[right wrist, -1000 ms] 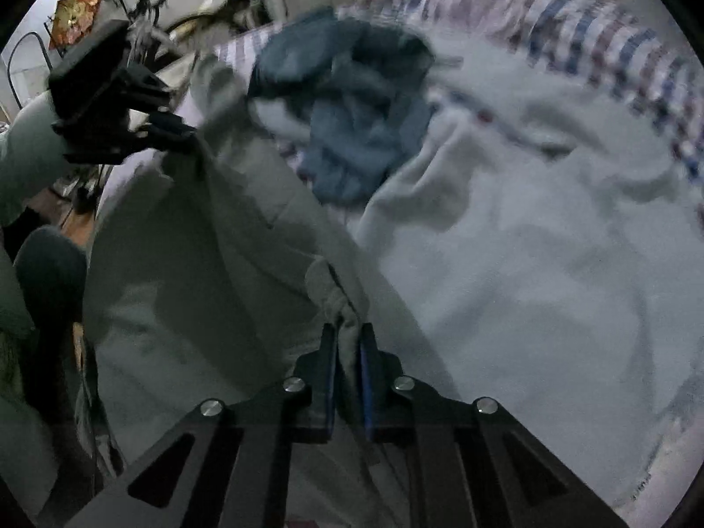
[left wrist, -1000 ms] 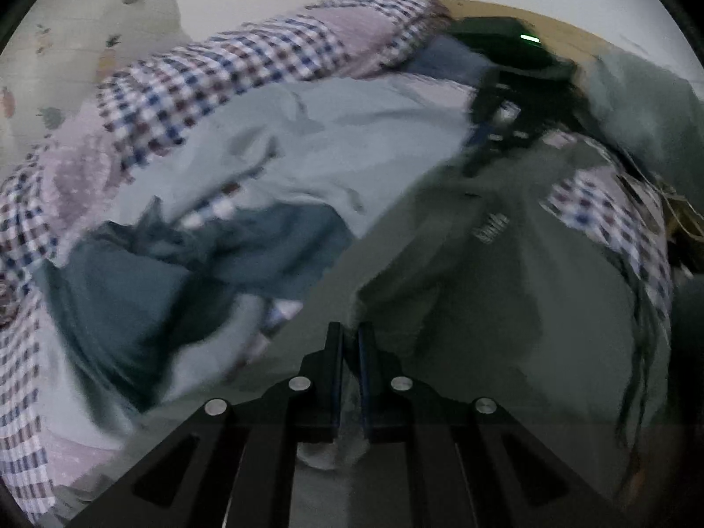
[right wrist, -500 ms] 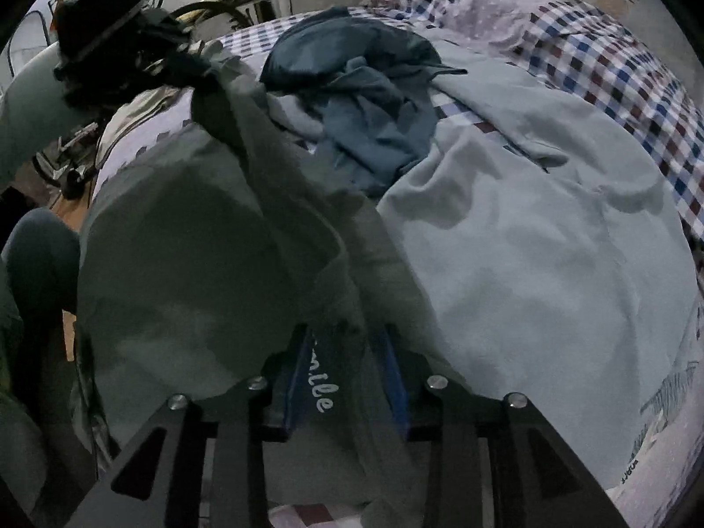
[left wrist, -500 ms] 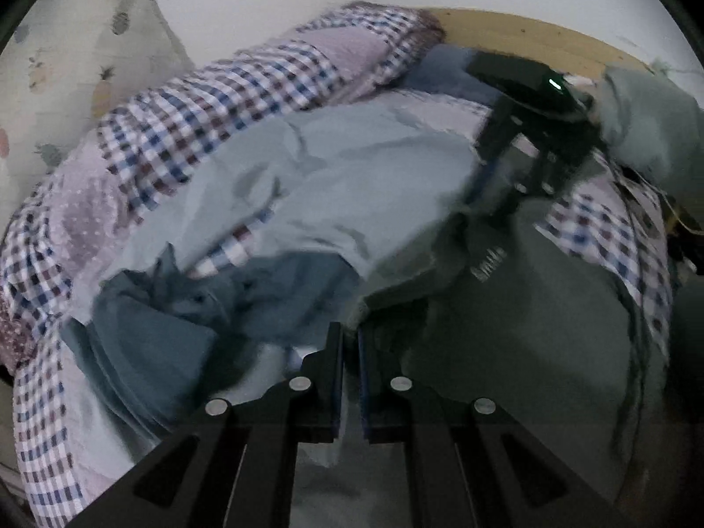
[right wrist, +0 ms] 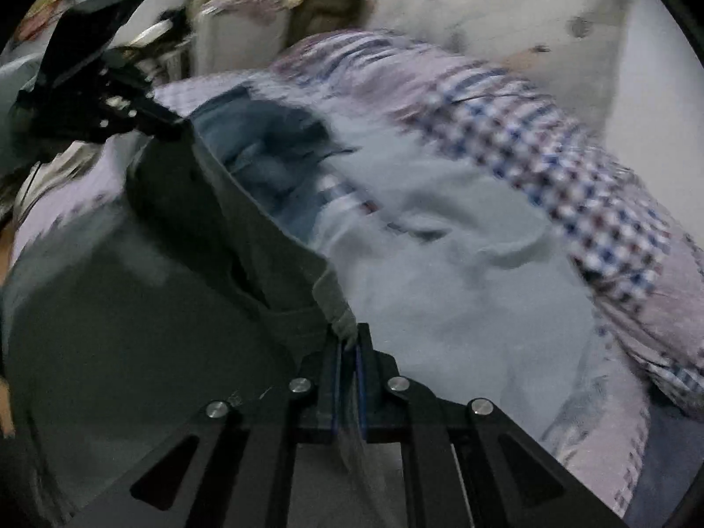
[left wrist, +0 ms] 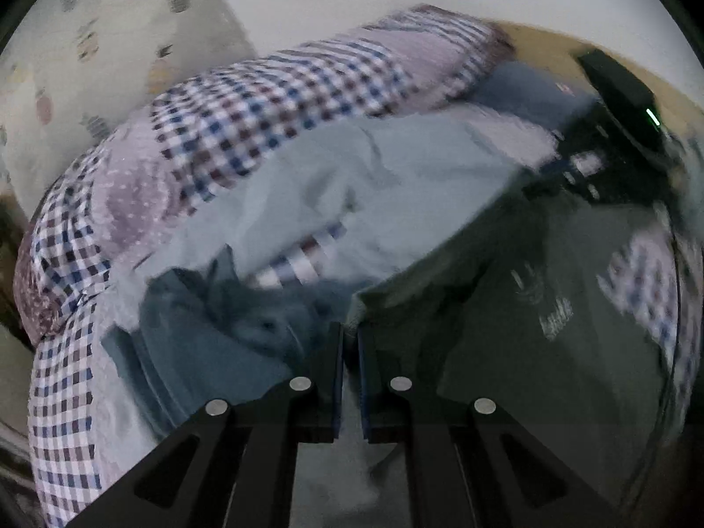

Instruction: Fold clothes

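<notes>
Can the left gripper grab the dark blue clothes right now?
Probably not yet. The left gripper is shut on the grey-green shirt, so it is busy, though the dark blue clothes lie uncovered just beside it on the bed.

Left tongs (left wrist: 350, 352) pinching dark garment (left wrist: 528, 308) (blurred)

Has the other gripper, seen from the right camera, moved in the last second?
Yes. The left gripper holding the grey shirt shifted right and down, closer to the blue clothes.
</notes>
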`<act>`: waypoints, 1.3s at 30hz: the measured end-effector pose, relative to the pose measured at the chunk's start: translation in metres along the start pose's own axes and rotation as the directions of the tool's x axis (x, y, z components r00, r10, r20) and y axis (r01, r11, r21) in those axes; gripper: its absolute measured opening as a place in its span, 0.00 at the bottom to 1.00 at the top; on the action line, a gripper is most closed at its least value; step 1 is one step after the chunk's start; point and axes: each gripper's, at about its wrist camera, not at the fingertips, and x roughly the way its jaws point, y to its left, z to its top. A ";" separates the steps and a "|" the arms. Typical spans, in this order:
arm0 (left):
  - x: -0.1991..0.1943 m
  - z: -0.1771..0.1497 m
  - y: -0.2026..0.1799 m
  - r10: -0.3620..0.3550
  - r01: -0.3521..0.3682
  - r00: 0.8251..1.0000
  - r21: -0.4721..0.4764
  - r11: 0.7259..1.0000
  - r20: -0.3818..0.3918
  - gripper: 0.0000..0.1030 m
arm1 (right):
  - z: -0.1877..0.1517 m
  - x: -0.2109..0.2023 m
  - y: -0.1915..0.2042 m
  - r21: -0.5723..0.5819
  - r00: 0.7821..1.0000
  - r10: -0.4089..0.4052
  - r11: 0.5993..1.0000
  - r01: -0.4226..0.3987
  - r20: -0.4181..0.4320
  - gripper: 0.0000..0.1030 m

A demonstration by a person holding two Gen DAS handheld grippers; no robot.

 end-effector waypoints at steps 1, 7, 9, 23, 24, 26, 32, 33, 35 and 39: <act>0.005 0.011 0.006 0.015 -0.015 1.000 -0.013 1.000 0.005 0.05 | 0.006 0.005 -0.005 0.013 1.000 -0.027 1.000 0.027 -0.002 0.04; 0.081 0.069 0.044 0.122 -0.132 0.985 -0.074 0.989 -0.118 0.05 | 0.030 0.056 -0.032 0.091 0.989 -0.128 0.987 0.134 -0.071 0.04; 0.109 0.076 0.044 0.179 -0.189 0.969 -0.044 0.981 -0.169 0.05 | 0.035 0.075 -0.043 0.132 0.986 -0.135 0.980 0.147 -0.101 0.04; 0.158 0.043 0.063 0.314 -0.358 0.906 -0.118 0.926 -0.285 0.68 | 0.018 0.123 -0.064 0.339 0.931 -0.283 0.874 0.349 -0.230 0.56; 0.143 0.039 0.066 0.317 -0.358 0.913 -0.133 0.924 -0.257 0.70 | 0.019 0.102 -0.067 0.382 0.939 -0.284 0.859 0.339 -0.195 0.59; 0.105 0.029 0.074 0.295 -0.332 0.936 -0.198 0.922 -0.195 0.71 | 0.018 0.062 -0.067 0.453 0.953 -0.274 0.839 0.302 -0.128 0.72; -0.019 -0.021 0.084 0.251 -0.242 0.968 -0.393 0.887 -0.030 0.81 | 0.003 -0.070 -0.018 0.498 0.983 -0.181 0.853 0.156 0.002 0.74; -0.040 -0.031 0.081 0.248 -0.227 0.969 -0.409 0.884 -0.003 0.81 | -0.002 -0.092 -0.007 0.499 0.987 -0.160 0.857 0.126 0.026 0.74; -0.082 -0.053 0.072 0.235 -0.199 0.971 -0.426 0.883 0.035 0.81 | -0.016 -0.139 0.020 0.496 0.990 -0.119 0.866 0.067 0.074 0.74; -0.157 -0.095 0.035 0.194 -0.126 0.974 -0.436 0.891 0.116 0.82 | -0.044 -0.224 0.088 0.448 0.982 -0.080 0.894 -0.004 0.170 0.74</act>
